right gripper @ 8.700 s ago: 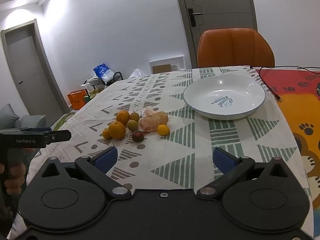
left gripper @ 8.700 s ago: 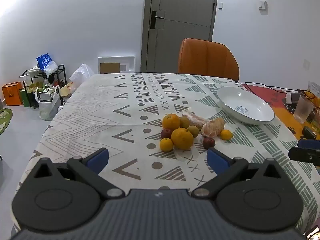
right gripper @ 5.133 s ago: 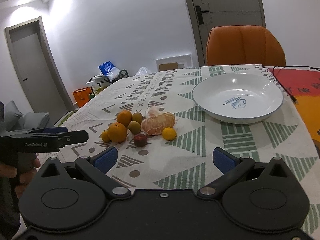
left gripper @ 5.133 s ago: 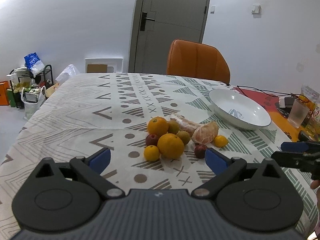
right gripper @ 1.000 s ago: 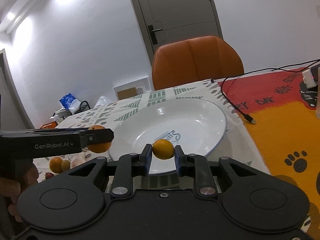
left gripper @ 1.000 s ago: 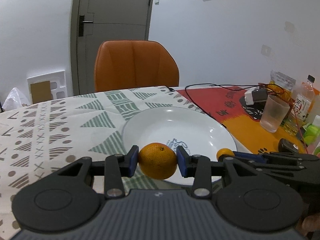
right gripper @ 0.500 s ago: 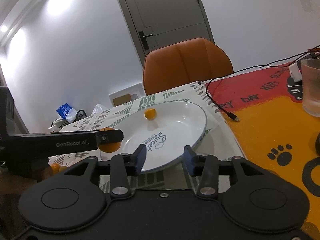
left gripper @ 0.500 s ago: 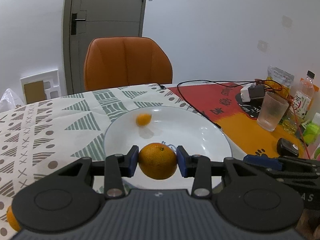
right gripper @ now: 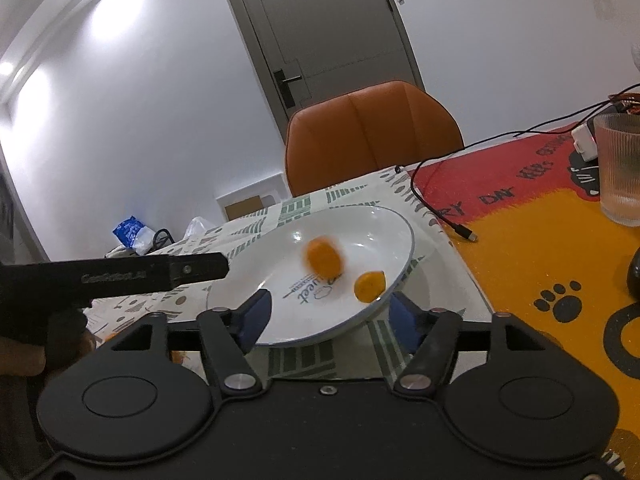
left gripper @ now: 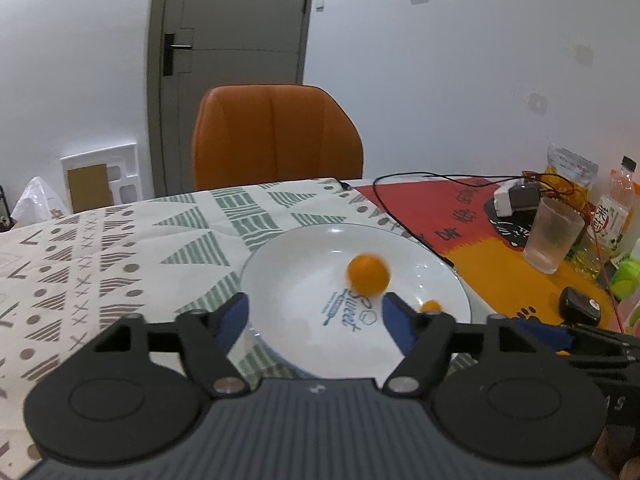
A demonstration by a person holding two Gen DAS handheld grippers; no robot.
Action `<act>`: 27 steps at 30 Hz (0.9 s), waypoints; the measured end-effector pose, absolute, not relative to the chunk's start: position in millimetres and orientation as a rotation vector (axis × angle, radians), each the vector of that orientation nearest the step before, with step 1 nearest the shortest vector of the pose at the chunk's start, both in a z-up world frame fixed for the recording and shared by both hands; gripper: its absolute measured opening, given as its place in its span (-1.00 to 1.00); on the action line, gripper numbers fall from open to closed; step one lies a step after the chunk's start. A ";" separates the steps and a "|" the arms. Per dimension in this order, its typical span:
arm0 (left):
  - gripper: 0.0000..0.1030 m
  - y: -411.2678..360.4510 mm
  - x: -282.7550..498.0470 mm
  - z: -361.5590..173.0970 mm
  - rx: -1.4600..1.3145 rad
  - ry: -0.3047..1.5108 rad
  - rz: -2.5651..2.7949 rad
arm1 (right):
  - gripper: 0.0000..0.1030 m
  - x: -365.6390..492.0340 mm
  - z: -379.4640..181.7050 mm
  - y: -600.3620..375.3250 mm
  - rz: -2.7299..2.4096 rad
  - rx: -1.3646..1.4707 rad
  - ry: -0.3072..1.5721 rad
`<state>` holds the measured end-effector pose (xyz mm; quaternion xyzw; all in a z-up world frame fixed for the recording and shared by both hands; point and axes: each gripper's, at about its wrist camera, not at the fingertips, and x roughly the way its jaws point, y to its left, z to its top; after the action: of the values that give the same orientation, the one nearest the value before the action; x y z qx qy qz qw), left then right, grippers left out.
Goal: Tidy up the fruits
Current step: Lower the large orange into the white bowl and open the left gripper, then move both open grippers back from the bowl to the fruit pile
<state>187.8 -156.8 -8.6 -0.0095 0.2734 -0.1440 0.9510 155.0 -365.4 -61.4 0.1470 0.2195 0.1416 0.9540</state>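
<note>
**Two oranges in the dish, both grippers spread wide**

The left gripper (left gripper: 316, 320) stands wide apart and holds nothing; just beyond its blue pads, at the centre of the left wrist view, a large orange (left gripper: 368, 273) shows blurred inside the white bowl (left gripper: 280, 256). A small orange (left gripper: 431, 305) peeks out by the right-hand pad, near the bowl's lower right rim. In the right wrist view the right gripper (right gripper: 330, 316) is likewise wide and empty, with the same two fruits at mid-frame (the bigger one smeared, so probably not at rest).

The step in hand looks like the release into the bowl. To do it well, I would keep both tools lifted clear of the rim until the large orange settles, since a nudge could send it over the shallow edge toward the glass cup (left gripper: 553, 235) at the right. More fruit shows only as an orange sliver at the lower left of the right wrist view.
</note>
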 end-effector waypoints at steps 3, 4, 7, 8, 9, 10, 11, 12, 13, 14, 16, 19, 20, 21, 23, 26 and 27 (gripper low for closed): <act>0.64 -149.2 179.2 -7.2 -0.012 0.546 -0.257 | 0.58 151.4 -58.8 -363.1 0.280 0.304 0.421; 0.65 -147.0 176.7 -6.6 -0.005 0.543 -0.246 | 0.70 149.8 -57.9 -362.3 0.274 0.305 0.413; 0.68 -138.8 169.5 -4.3 0.003 0.535 -0.214 | 0.98 147.0 -55.3 -360.0 0.268 0.313 0.397; 0.70 -135.4 167.6 -3.1 -0.005 0.533 -0.208 | 1.00 147.0 -54.4 -359.4 0.269 0.316 0.392; 0.70 -132.2 166.0 -2.6 -0.014 0.531 -0.203 | 1.00 146.2 -53.4 -359.0 0.270 0.319 0.387; 0.71 -128.5 164.4 -1.8 -0.027 0.530 -0.198 | 1.00 146.0 -52.5 -358.3 0.269 0.321 0.387; 0.72 -124.3 162.9 -1.1 -0.041 0.530 -0.191 | 1.00 145.8 -51.9 -357.4 0.271 0.323 0.389; 0.72 -121.5 161.9 -0.7 -0.049 0.529 -0.186 | 1.00 145.7 -51.4 -356.5 0.274 0.324 0.391; 0.72 -118.0 160.3 0.1 -0.055 0.528 -0.180 | 1.00 145.1 -50.8 -355.4 0.275 0.326 0.393; 0.72 -115.0 158.8 1.0 -0.059 0.527 -0.175 | 1.00 144.8 -50.3 -354.3 0.275 0.327 0.393; 0.72 -110.2 155.2 2.4 -0.062 0.523 -0.166 | 1.00 143.7 -49.7 -351.9 0.277 0.326 0.391; 0.73 -103.4 149.7 3.6 -0.069 0.520 -0.156 | 1.00 141.3 -48.0 -347.4 0.275 0.315 0.386; 0.73 -100.9 147.7 4.0 -0.071 0.519 -0.152 | 1.00 140.6 -47.3 -345.9 0.274 0.311 0.385; 0.73 -98.8 145.8 4.0 -0.073 0.519 -0.148 | 1.00 139.6 -47.2 -344.6 0.275 0.308 0.385; 0.73 -93.4 141.6 4.0 -0.079 0.519 -0.134 | 1.00 138.8 -46.7 -342.2 0.280 0.304 0.388; 0.73 -84.1 135.5 3.3 -0.097 0.518 -0.123 | 1.00 136.7 -45.1 -339.1 0.291 0.299 0.390; 0.73 -80.5 133.8 3.3 -0.105 0.517 -0.119 | 1.00 135.8 -44.3 -337.7 0.294 0.295 0.392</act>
<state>133.8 -80.5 3.3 -0.0518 0.2555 -0.0587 0.9636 135.8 -337.7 -44.3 0.1455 0.1931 0.1452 0.9594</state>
